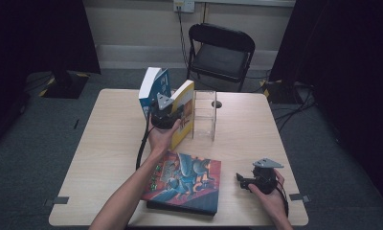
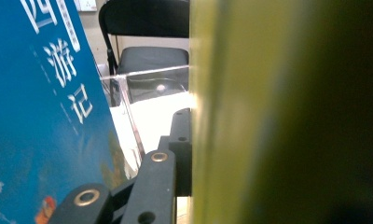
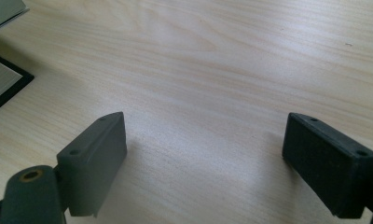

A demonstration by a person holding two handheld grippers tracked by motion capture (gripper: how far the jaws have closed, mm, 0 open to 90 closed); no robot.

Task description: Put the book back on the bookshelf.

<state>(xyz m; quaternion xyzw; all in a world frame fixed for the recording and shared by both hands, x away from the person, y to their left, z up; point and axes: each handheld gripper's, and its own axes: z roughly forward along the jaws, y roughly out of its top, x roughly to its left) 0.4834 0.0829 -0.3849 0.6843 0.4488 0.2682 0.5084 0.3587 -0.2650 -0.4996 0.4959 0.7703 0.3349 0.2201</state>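
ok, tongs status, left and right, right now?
Left tongs: shut on the yellow book, held upright by the clear stand.
Right tongs: open, holding nothing, low over the table.

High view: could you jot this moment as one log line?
left gripper: shut on yellow-covered upright book | blue-covered book: leaning beside | clear acrylic rack: right of books | right gripper: open over pale wooden table

Each bare-armed hand carries a black tool (image 1: 166, 116) with brass-ringed screws, grey triangular plate, black cable.
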